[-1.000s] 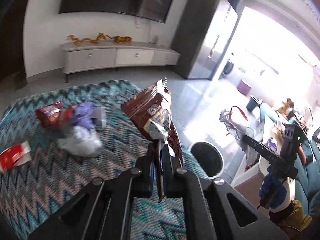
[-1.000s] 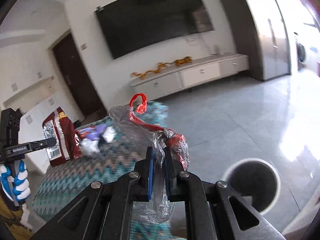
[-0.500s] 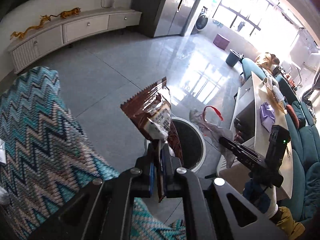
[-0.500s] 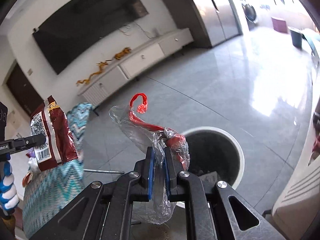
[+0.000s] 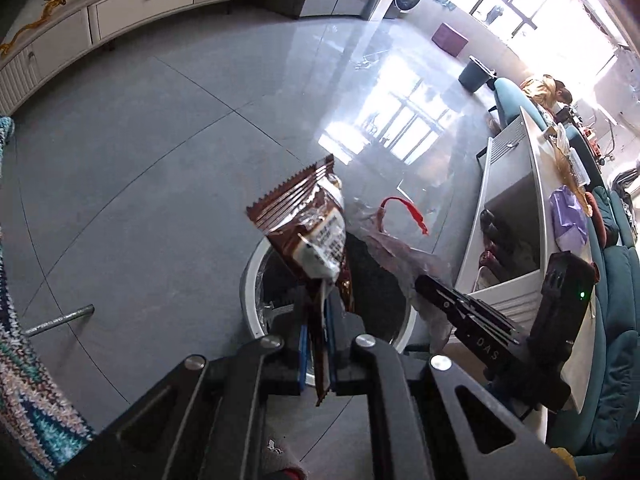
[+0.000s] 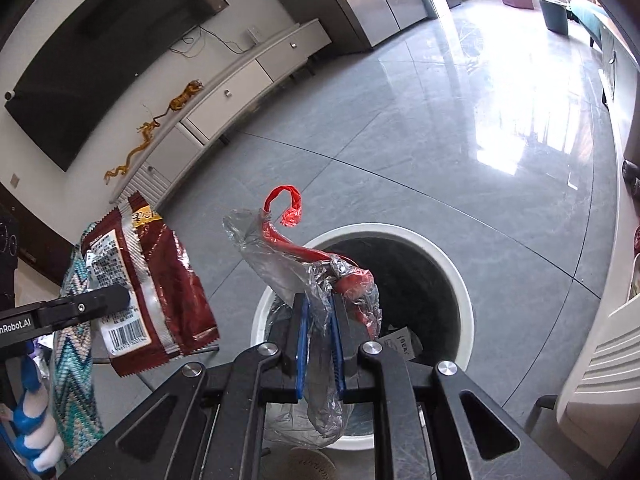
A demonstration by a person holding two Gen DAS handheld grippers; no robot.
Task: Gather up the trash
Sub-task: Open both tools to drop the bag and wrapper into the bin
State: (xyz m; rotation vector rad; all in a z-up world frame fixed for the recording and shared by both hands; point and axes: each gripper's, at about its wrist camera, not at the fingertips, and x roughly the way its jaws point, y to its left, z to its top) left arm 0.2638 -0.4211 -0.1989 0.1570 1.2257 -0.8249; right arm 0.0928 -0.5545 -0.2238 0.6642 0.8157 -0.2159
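Both claws hang over the bin [image 6: 448, 264] at lower centre: left claw [image 5: 316, 344] grips the wrapper [image 5: 308, 232], right claw [image 6: 319, 336] the plastic bag [image 6: 296, 276].

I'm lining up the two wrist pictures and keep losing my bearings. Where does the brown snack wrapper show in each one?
Left wrist view: the brown snack wrapper stands at centre, pinched in the left tongs, over the white-rimmed bin.
Right wrist view: it hangs at the left edge, beside the zigzag cloth.
Shared landmark: the white-rimmed bin, below centre in both.
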